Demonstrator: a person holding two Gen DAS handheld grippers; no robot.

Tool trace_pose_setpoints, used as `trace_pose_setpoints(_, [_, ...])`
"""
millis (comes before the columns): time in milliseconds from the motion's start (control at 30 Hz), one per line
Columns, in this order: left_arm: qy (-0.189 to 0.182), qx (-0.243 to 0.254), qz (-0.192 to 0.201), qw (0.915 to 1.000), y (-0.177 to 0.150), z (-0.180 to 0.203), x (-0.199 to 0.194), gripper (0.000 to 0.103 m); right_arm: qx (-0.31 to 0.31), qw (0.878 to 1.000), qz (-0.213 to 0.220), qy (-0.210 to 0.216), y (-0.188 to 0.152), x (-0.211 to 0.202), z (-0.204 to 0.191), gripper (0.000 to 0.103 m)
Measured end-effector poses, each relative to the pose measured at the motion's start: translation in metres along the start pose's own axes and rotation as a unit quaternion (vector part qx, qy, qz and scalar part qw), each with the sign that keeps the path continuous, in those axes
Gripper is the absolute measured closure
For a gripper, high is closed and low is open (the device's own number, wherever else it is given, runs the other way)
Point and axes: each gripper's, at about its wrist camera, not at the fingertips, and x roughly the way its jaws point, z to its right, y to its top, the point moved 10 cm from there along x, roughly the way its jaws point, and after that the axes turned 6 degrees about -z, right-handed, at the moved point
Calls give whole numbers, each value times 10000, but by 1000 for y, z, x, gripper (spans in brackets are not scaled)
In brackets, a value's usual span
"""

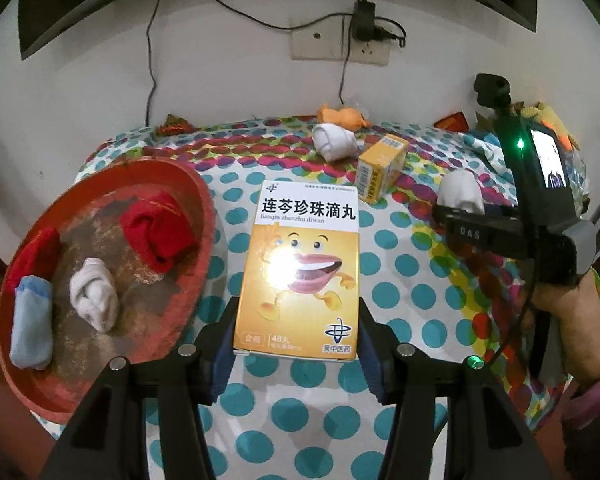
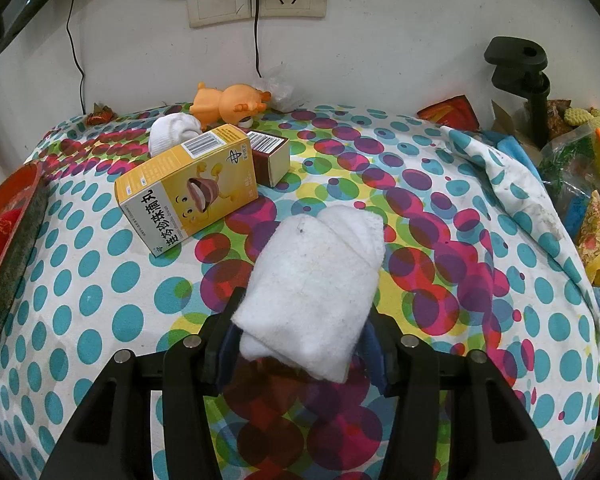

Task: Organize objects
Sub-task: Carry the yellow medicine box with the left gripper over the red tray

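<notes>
My left gripper is shut on a tall yellow medicine box with a cartoon mouth, held upright above the dotted tablecloth. To its left a red tray holds a red rolled sock, a white knotted sock, a blue sock and another red one. My right gripper is shut on a white folded sock, lifted a little over the cloth. A second yellow box lies on its side beside a brown box and another white sock.
An orange toy lies by the wall under the sockets. A black clamp stand and bags of clutter crowd the right edge. The tray's rim shows at the far left. A hand grips the right tool.
</notes>
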Motion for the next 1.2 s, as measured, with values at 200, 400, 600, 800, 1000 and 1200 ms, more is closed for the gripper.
trace_pose_setpoints(200, [104, -182, 50, 9998, 1, -17, -6, 49, -5, 10000, 1, 7, 0, 0, 4, 53])
trace_pose_setpoints(400, [207, -378, 105, 9990, 2, -39, -13, 49, -11, 10000, 1, 12, 1, 0, 3, 53])
trace_pose_setpoints(600, [293, -623, 79, 9976, 0, -63, -16, 49, -16, 10000, 2, 14, 2, 0, 1, 53])
trace_pose_setpoints(800, [371, -848, 51, 9957, -5, -87, -17, 49, -19, 10000, 1, 15, 2, 1, -1, 53])
trace_pose_setpoints(1000, [497, -1087, 30, 9928, -11, -114, -18, 49, -32, 10000, 3, 27, 1, 1, 9, 53])
trace_pose_setpoints(1200, [642, -1333, 4, 9890, -17, -141, -16, 49, -44, 10000, 3, 37, 3, 3, 17, 53])
